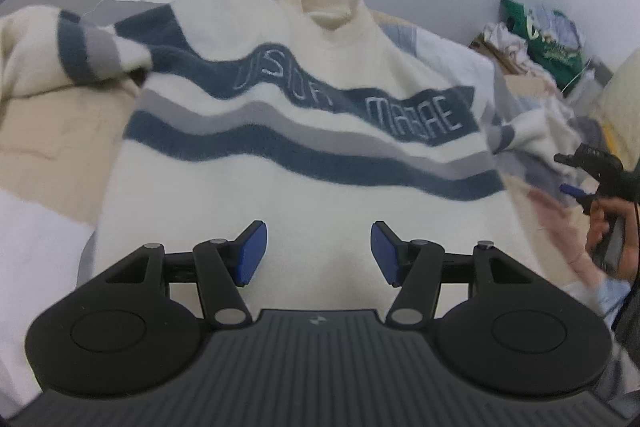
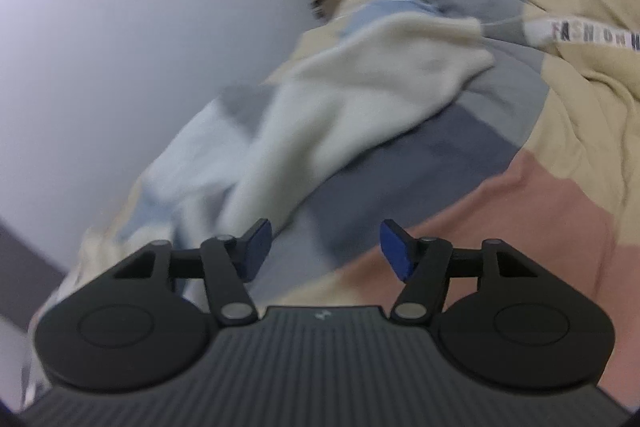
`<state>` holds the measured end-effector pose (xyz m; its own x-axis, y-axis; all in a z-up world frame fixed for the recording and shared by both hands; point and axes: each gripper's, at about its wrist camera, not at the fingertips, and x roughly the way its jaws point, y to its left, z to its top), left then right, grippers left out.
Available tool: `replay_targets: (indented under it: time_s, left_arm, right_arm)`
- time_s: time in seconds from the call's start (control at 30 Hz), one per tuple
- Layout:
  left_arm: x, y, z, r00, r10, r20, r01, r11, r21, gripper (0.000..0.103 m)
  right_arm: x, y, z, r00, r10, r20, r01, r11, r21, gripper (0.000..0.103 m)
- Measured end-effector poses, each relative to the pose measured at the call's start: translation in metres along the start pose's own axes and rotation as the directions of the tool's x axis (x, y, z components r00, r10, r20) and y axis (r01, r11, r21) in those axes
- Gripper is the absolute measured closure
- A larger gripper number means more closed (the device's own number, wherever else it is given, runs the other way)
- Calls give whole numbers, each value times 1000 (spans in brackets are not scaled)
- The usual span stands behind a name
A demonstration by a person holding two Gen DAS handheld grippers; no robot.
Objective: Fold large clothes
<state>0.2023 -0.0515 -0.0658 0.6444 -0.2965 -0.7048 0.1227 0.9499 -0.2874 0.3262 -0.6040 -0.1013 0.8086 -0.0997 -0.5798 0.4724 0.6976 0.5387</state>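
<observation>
Striped sweater (image 1: 304, 131) spread front-up on the bed (image 1: 52, 131), ready for folding. Left gripper (image 1: 318, 253) wide over the hem, right gripper (image 2: 325, 251) wide near its sleeve (image 2: 360, 99), both empty.

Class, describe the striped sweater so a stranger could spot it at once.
Find the patchwork bed cover. Spread flat on it lies the cream sweater, collar toward the wall. Wavy navy and grey bands with pale lettering set it apart from the plain clothes nearby.
</observation>
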Motion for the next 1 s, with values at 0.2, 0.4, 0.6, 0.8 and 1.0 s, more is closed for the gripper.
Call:
replay_targets:
  time_s: [0.2, 0.4, 0.6, 0.8, 1.0]
  left_arm:
    - [27, 1, 10, 1000, -23, 11, 23, 1000, 6, 40]
    - [50, -7, 21, 999, -31, 11, 31, 999, 28, 40]
    - [65, -11, 27, 1000, -22, 6, 22, 999, 41, 40]
    - [62, -11, 23, 1000, -12, 4, 12, 999, 45, 40]
    - [59, -14, 19, 1000, 10, 10, -11, 997, 81, 40]
  right_arm:
    - [78, -41, 27, 999, -18, 44, 12, 993, 121, 40]
    - [110, -50, 45, 972, 108, 207, -139, 980, 142, 39]
    - [118, -55, 67, 948, 131, 291, -166, 981, 101, 87]
    - [102, -31, 103, 952, 82, 296, -60, 995, -83, 92]
    - [66, -30, 147, 915, 28, 403, 35, 989, -146, 93]
